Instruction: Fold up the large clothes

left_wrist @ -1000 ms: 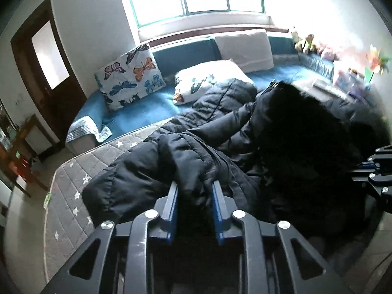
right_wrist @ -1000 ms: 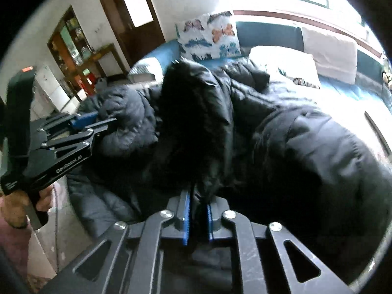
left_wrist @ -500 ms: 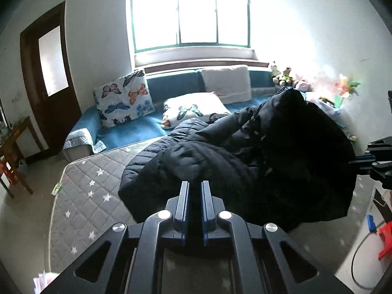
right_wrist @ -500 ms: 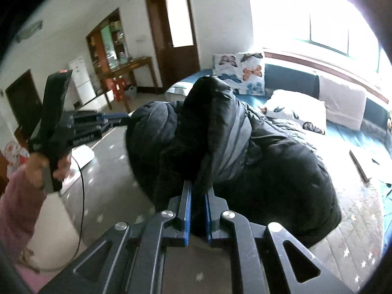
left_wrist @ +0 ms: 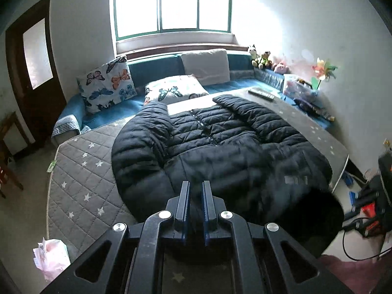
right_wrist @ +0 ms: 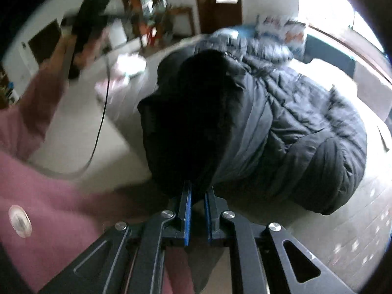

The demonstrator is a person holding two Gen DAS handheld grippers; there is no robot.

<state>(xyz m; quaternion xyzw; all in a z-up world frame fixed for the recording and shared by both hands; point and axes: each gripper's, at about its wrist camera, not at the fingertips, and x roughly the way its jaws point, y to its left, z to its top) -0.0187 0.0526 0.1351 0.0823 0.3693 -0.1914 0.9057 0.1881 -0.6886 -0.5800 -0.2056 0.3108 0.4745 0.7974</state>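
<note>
Your left gripper (left_wrist: 195, 197) has its blue-lined jaws pressed together, and the frame does not make clear whether any cloth is caught between them; it points down at the near hem of the black quilted puffer coat (left_wrist: 220, 142). Your right gripper (right_wrist: 196, 197) is pinching a dark fold of that same coat, the fabric bunched up right over its tips.

The coat lies spread across the grey quilted mattress with white stars (left_wrist: 80, 171), reaching from the near edge toward the far edge, with one part hanging off the near right corner. Beyond the far edge runs a blue sofa (left_wrist: 73, 112) carrying two butterfly-print cushions (left_wrist: 107, 83) and a plain white cushion (left_wrist: 205, 66), under a green-framed window (left_wrist: 171, 5). A dark wooden door (left_wrist: 31, 68) stands at left. A pink plastic bag (left_wrist: 51, 257) sits on the floor by the near left corner.
</note>
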